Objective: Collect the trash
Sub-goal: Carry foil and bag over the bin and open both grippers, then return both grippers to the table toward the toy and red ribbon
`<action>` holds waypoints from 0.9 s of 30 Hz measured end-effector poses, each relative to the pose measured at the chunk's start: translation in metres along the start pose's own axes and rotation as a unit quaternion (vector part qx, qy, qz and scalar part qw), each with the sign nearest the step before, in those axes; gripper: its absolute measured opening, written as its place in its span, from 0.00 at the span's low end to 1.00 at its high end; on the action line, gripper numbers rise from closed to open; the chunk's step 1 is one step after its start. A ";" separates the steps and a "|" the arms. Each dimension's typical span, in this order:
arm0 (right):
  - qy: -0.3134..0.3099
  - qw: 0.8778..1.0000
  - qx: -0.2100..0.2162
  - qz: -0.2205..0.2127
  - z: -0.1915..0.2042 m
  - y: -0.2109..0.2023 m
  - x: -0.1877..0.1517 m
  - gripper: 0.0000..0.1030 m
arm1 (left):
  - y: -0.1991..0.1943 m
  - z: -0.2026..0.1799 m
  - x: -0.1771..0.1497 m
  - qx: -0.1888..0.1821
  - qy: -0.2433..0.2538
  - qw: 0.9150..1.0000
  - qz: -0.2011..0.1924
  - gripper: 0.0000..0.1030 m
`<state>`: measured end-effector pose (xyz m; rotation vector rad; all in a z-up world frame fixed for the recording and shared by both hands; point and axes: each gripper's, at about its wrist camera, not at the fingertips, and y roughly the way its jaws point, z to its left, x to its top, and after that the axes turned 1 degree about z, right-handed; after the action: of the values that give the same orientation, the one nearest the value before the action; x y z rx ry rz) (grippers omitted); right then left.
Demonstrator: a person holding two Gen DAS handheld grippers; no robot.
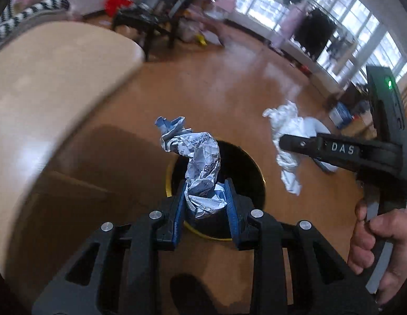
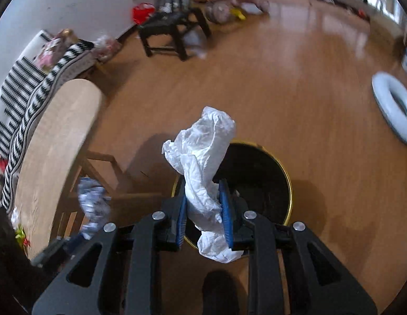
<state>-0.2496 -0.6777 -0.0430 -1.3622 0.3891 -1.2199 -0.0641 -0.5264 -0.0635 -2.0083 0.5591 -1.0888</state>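
My left gripper (image 1: pixel 204 187) is shut on a crumpled printed blue-and-silver wrapper (image 1: pixel 198 157), held above a black bin with a gold rim (image 1: pixel 261 173) on the wooden floor. My right gripper (image 2: pixel 203 197) is shut on a crumpled white tissue (image 2: pixel 203 152), held over the near-left part of the same bin (image 2: pixel 266 178). In the left wrist view the right gripper (image 1: pixel 284 141) shows at the right with the white tissue (image 1: pixel 287 128), a hand (image 1: pixel 374 241) on its handle. In the right wrist view the wrapper (image 2: pixel 93 204) shows blurred at lower left.
A light wooden table (image 1: pixel 46 99) stands left of the bin, its edge (image 2: pixel 59 136) close by. A striped sofa (image 2: pixel 25 89) lies behind it. A dark stool (image 2: pixel 172 34) and clutter sit at the far wall. A pale blue ring (image 2: pixel 392 110) lies on the floor at right.
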 end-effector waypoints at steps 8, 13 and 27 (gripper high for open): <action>0.016 1.000 -0.005 0.008 -0.011 -0.002 -0.004 0.23 | 0.038 -0.012 0.006 -0.017 0.004 0.999 0.030 0.27; 0.018 1.000 -0.006 0.007 -0.009 -0.003 -0.002 0.23 | 0.042 -0.011 0.003 -0.026 0.005 0.999 0.033 0.27; 0.018 1.000 -0.017 -0.002 -0.003 -0.004 0.004 0.60 | 0.055 -0.014 -0.003 -0.047 0.008 0.998 0.034 0.66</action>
<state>-0.2524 -0.6818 -0.0386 -1.3717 0.4348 -1.2468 -0.0784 -0.5633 -0.1044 -2.0471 0.6932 -1.0569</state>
